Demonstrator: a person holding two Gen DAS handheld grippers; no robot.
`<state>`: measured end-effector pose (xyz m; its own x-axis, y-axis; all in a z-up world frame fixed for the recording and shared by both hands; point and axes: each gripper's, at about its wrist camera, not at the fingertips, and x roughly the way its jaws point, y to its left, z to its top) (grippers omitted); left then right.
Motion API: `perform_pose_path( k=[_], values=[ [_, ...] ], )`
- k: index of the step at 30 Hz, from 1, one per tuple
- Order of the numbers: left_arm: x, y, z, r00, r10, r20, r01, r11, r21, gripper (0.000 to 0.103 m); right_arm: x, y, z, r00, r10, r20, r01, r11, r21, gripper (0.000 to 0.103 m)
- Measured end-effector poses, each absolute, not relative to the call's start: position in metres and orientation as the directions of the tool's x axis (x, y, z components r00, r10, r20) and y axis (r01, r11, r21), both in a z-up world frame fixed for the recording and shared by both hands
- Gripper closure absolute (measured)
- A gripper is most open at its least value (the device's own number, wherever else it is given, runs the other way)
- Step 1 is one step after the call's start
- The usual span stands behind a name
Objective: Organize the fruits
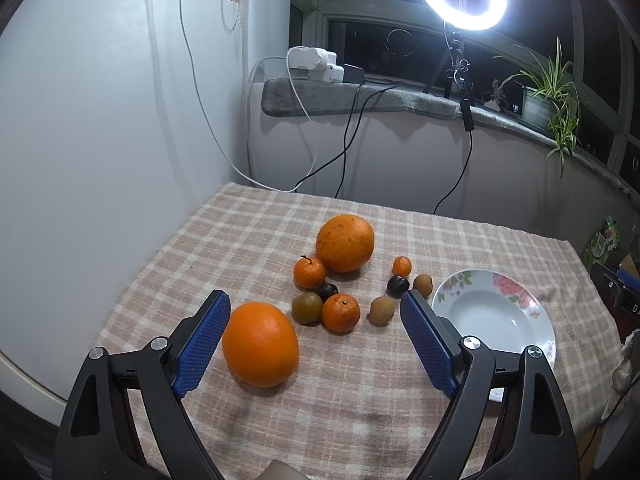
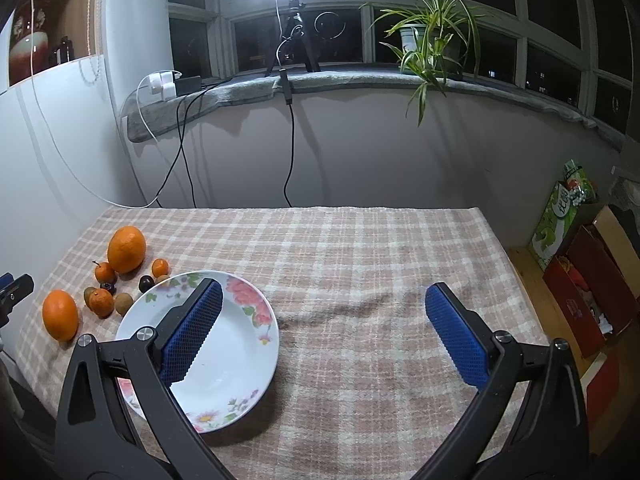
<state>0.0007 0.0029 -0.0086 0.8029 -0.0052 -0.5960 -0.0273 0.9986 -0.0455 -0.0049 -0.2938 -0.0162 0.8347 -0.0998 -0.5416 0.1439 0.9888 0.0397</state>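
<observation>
Nothing is sorted yet, by the look of it: the white floral-rimmed ceramic plate is sitting empty and every fruit is lying on the pink-and-cream checked tablecloth.

Nearest, the left gripper is hovering with its blue-padded fingers spread wide, holding nothing. The near large orange is lying just inside the left pad, at about 7 o'clock of the fruit cluster. The right gripper is likewise gaping wide and empty, its left finger hanging over the plate.

Further out, a small tangerine, a greenish-brown round fruit and a dark plum are touching one another. A brown longan-like fruit is resting just beside the plate, at its 9 o'clock.

Farthest, the second large orange is sitting at 12 o'clock of the cluster, a stemmed tangerine touching it.

Judging so: all fruit is waiting to be moved.
</observation>
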Motion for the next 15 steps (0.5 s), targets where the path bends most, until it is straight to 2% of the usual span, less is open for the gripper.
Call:
perform_pose_path(
  k=[15],
  values=[
    [0.0028,0.0002,-0.0094,0.802,-0.007,-0.597,-0.027,0.999,-0.047,0.016,-0.008,-0.2941,-0.0121,0.839,-0.116,-0.531,0.159,0.987,0.036,0.0]
  ],
)
